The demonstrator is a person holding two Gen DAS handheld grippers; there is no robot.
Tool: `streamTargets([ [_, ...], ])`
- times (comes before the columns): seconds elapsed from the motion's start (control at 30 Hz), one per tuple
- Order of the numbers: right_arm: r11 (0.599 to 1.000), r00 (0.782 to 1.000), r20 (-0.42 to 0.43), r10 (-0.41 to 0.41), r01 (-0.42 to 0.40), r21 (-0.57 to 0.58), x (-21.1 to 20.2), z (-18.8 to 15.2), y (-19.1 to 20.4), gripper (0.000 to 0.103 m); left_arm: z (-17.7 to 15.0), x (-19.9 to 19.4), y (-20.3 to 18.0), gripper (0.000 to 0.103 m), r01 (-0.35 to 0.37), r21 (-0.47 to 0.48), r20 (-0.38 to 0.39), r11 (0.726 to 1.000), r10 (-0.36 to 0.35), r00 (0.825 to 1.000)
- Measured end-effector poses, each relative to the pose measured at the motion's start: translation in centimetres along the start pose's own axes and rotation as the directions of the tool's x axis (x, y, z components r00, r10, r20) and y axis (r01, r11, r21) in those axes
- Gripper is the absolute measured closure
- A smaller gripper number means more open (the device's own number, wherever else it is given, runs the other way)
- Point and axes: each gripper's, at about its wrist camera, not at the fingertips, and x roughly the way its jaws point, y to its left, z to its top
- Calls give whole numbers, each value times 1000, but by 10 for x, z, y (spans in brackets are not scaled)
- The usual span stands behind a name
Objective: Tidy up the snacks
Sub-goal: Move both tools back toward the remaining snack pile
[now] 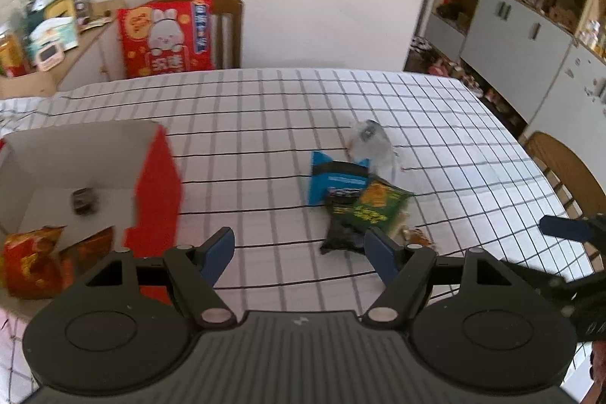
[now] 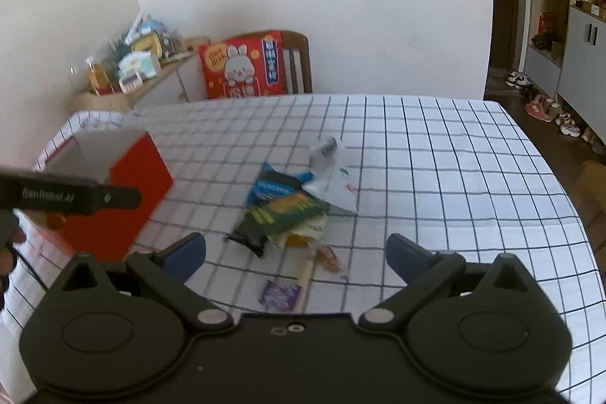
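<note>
- The left gripper [image 1: 299,252] hangs above the checked table [image 1: 265,108], jaws wide apart and holding nothing.
- The right gripper [image 2: 297,254] is likewise spread open and empty, over the near part of the table [image 2: 454,177].
- A red box [image 1: 157,192] with a white inside stands open-topped on the table's left side; in the right wrist view the same box [image 2: 125,199] sits left of the snack pile.
- Inside the box lies a small dark packet [image 1: 84,201] on the floor, and an orange-red bag [image 1: 32,264] rests at its near edge, partly over the wall.
- The loose snacks form a pile near the table's middle: a blue packet [image 1: 333,177], a green bag [image 1: 375,207] overlapping it, and a black packet [image 1: 341,233] beneath the green one.
- Behind the pile lies a pale, translucent wrapper [image 1: 369,142]; it is blurred, so what it holds is hard to tell.
- Nearer the right gripper lie a small purple packet [image 2: 280,296], a pale stick-shaped snack [image 2: 307,271] and a small orange sweet [image 2: 327,258], apart from the pile.
- A white pouch [image 2: 341,188] touches the pile's right side.
- Beyond the table's far edge, a red rabbit bag [image 1: 164,36] leans on a wooden chair [image 1: 231,29].
- The left gripper's body [image 2: 72,195] crosses in front of the box in the right wrist view.
</note>
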Motion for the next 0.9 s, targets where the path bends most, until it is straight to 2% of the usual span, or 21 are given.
streamTargets([
  [0.17,1000,999,-50,-4,3,-3,13,-7,-11,9,8,26,-25,28,40,79,-27,996,-38,999],
  [0.27,1000,996,-87,-1,2,12,23,-12,-17,22,14,43,-38,28,61,122,-51,991,-55,997],
  [0.33,1000,994,-105,-4,5,8,30,-16,-21,26,16,54,-44,28,82,150,-75,985,-71,995],
  [0.43,1000,993,-120,-3,5,14,41,-16,-30,37,19,72,-54,28,87,191,-103,978,-68,992],
  [0.5,1000,991,-133,-5,8,20,51,-14,-36,48,22,83,-57,28,94,199,-123,975,-70,990],
  [0.57,1000,989,-146,-1,4,22,60,-12,-41,52,25,96,-59,28,111,206,-155,972,-79,985],
  [0.73,1000,985,-173,15,-18,-18,80,-11,-43,55,30,124,-61,28,133,199,-220,971,-88,972],
  [0.9,999,980,-199,28,-36,-34,98,-11,-42,61,35,143,-61,28,170,177,-270,969,-118,956],
])
